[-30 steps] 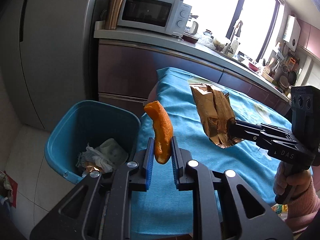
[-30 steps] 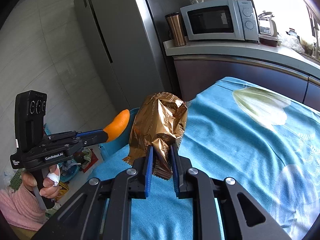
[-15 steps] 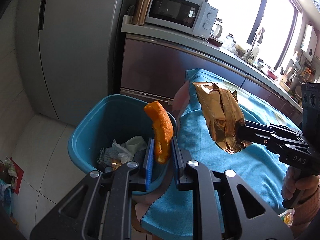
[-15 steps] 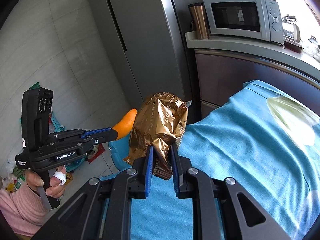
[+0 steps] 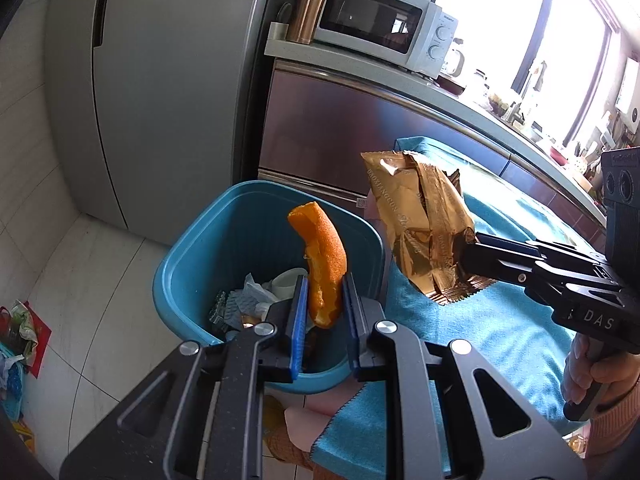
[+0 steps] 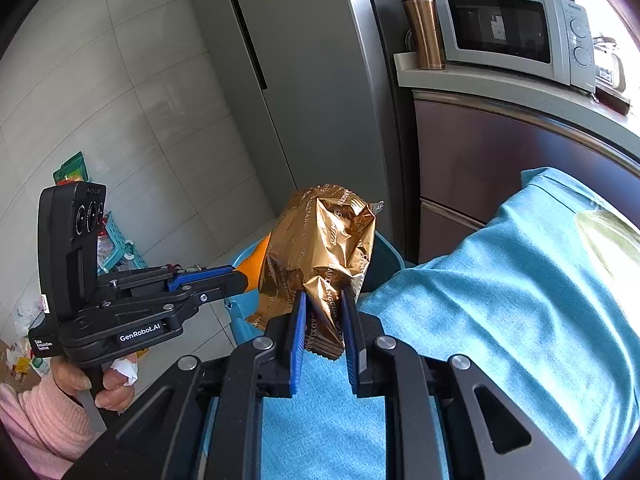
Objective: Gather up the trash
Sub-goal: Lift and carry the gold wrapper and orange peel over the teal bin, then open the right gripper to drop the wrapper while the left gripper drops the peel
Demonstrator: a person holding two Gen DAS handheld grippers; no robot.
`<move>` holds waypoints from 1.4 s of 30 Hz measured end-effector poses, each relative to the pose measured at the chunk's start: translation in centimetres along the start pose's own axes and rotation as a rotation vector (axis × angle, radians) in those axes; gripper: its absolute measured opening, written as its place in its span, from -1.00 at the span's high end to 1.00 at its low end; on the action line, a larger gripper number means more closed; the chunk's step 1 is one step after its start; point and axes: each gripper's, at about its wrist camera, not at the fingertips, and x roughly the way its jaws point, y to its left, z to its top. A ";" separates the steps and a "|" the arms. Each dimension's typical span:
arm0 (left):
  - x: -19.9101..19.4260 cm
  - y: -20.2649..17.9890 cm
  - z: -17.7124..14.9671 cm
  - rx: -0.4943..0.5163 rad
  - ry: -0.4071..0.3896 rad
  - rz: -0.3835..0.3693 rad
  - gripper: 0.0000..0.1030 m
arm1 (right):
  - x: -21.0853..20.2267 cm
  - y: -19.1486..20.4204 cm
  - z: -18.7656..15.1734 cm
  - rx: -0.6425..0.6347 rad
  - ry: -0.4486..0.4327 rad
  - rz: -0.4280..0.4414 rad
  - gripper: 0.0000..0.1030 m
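My left gripper [image 5: 323, 300] is shut on a curved orange peel [image 5: 322, 256] and holds it over the open blue trash bin [image 5: 192, 264], which holds paper and wrappers. My right gripper [image 6: 323, 320] is shut on a crumpled gold foil wrapper [image 6: 320, 252], held above the table's left edge beside the bin. In the left wrist view the wrapper [image 5: 420, 224] hangs just right of the bin rim. In the right wrist view the left gripper [image 6: 240, 276] shows with the peel [image 6: 258, 258] mostly hidden behind the wrapper.
A table with a blue cloth [image 5: 480, 320] lies to the right of the bin. A grey fridge [image 5: 160, 80] and a counter with a microwave [image 5: 380, 24] and copper tumbler [image 5: 310, 6] stand behind. Litter [image 5: 16, 328] lies on the tiled floor at left.
Both grippers have moved left off the table toward the bin. The peel is now over the bin opening and the wrapper is at the table's edge beside it.
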 end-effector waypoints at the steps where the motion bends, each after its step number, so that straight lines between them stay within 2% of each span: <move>1: 0.0 0.0 0.0 0.000 0.000 0.001 0.67 | 0.2 0.0 0.1 0.001 0.002 0.001 0.69; 29: 0.4 0.9 -0.1 -0.033 0.004 0.021 0.67 | 3.0 0.1 0.6 -0.011 0.052 0.003 0.69; 42: 1.9 1.6 0.0 -0.063 0.020 0.037 0.66 | 4.8 0.3 1.0 -0.006 0.097 0.006 0.69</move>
